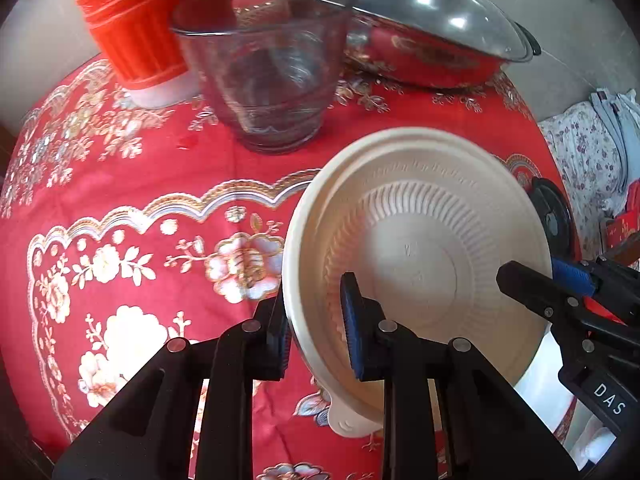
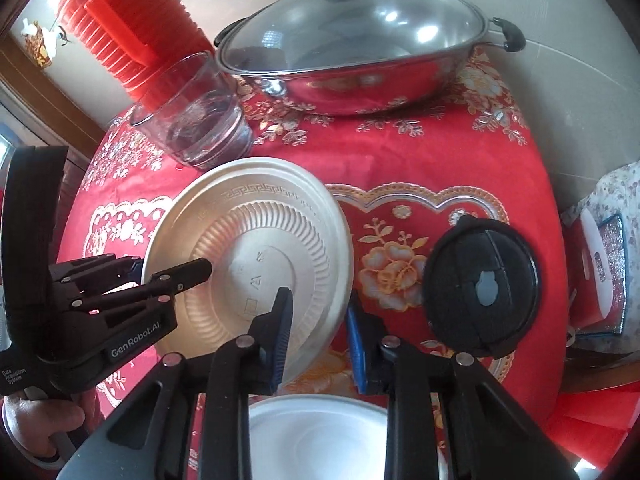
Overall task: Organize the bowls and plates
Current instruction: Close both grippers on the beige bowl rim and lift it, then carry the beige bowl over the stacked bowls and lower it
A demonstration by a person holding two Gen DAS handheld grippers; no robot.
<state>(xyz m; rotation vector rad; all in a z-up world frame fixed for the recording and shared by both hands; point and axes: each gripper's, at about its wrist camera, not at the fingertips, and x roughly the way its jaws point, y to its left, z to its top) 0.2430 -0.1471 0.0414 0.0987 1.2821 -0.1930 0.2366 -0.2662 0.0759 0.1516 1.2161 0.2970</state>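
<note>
A cream ribbed disposable bowl (image 1: 416, 248) is held upside down and tilted above the red tablecloth; it also shows in the right wrist view (image 2: 256, 248). My left gripper (image 1: 318, 330) is shut on its left rim. My right gripper (image 2: 318, 338) is shut on its right rim. Each gripper shows in the other's view, the right gripper (image 1: 532, 284) at the bowl's right and the left gripper (image 2: 168, 274) at its left. A white plate (image 2: 320, 436) lies on the table below the bowl, partly hidden by my fingers.
A clear glass bowl (image 1: 264, 80) stands behind, beside a red ribbed jug (image 1: 136, 24). A steel wok with a glass lid (image 2: 356, 52) sits at the back. A round black lid (image 2: 482, 284) lies right of the bowl. Floral cloth (image 1: 588, 148) hangs past the table's right edge.
</note>
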